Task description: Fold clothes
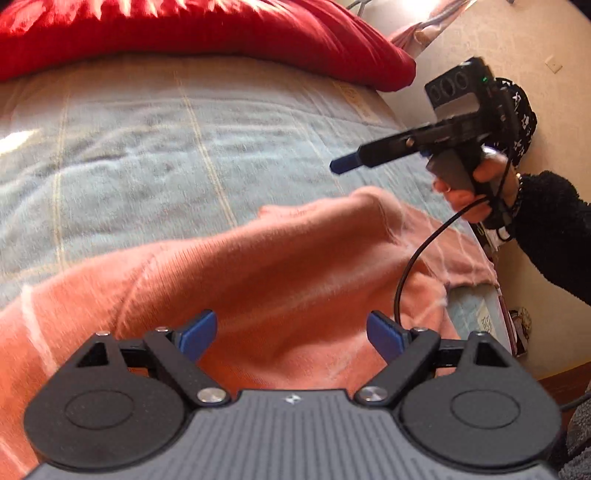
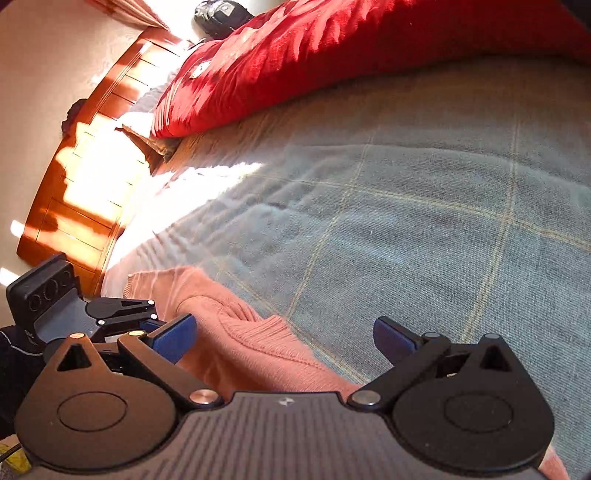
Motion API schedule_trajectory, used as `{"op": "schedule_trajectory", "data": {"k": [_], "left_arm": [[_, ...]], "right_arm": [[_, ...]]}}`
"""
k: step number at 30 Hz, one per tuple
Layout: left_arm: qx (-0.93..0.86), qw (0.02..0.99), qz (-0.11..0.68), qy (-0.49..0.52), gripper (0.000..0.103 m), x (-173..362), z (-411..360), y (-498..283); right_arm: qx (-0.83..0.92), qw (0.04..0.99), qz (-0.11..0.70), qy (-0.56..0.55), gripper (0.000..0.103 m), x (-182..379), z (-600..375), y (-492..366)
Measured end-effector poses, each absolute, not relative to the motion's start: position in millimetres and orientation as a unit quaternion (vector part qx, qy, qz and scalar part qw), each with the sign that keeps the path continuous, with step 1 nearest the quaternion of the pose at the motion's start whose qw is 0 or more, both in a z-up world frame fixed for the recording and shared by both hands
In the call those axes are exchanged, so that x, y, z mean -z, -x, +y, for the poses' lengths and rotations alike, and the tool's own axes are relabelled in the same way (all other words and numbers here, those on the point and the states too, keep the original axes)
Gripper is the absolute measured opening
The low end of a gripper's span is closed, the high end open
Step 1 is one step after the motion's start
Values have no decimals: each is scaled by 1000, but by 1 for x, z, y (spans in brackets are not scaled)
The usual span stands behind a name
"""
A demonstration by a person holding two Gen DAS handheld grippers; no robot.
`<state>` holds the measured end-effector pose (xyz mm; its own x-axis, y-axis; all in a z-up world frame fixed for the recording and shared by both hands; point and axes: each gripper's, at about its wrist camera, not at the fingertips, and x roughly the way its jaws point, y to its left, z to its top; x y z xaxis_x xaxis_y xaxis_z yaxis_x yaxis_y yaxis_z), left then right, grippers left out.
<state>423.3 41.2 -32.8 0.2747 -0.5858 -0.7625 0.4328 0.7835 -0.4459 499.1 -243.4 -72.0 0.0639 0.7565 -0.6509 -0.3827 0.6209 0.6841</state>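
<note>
A salmon-pink knit sweater (image 1: 258, 273) lies rumpled on the blue-grey bed cover (image 1: 147, 147). My left gripper (image 1: 291, 332) hovers just above it, jaws wide open, nothing between the blue pads. In the left wrist view the right gripper (image 1: 341, 164) is held in a hand at the right, above the sweater's far edge, seen side-on. In the right wrist view my right gripper (image 2: 284, 334) stands open over the sweater (image 2: 251, 343) with nothing gripped. The left gripper (image 2: 147, 326) shows at the lower left of that view, partly hidden.
A red blanket (image 1: 203, 33) is bunched along the far side of the bed (image 2: 406, 221). A wooden headboard (image 2: 92, 166) stands in bright sun at the left. A black cable (image 1: 410, 266) hangs from the right gripper over the sweater. Floor and a wall lie past the bed's right edge.
</note>
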Motion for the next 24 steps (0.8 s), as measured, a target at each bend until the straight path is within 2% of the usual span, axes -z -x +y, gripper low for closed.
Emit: {"op": "schedule_trajectory", "data": {"k": [5,9,14,17,20,24], "left_arm": [[272,850,450,39,88,21,47,-473],[220,853,472,-48,86,53,33,-499],[236,828,495,-113,86,80,18,-465],[230,826,506,-95,87,84,28,-435],[210,828,518,-51,88,83,40,-418],[203,832,514,-45,88,75,40,-400]], "right_arm": [[-343,757,544,-117,98,82,-240,-500],[-320,776,539,-65,94,84,-246,-493],[-332,773,540,10,93,81,-239,-456],[-326,762,559,11,93,82,-240,-427],[-323,751,576,4,100,85,-241,-395],[-329,748,573,66,102,76,-224,-362]]}}
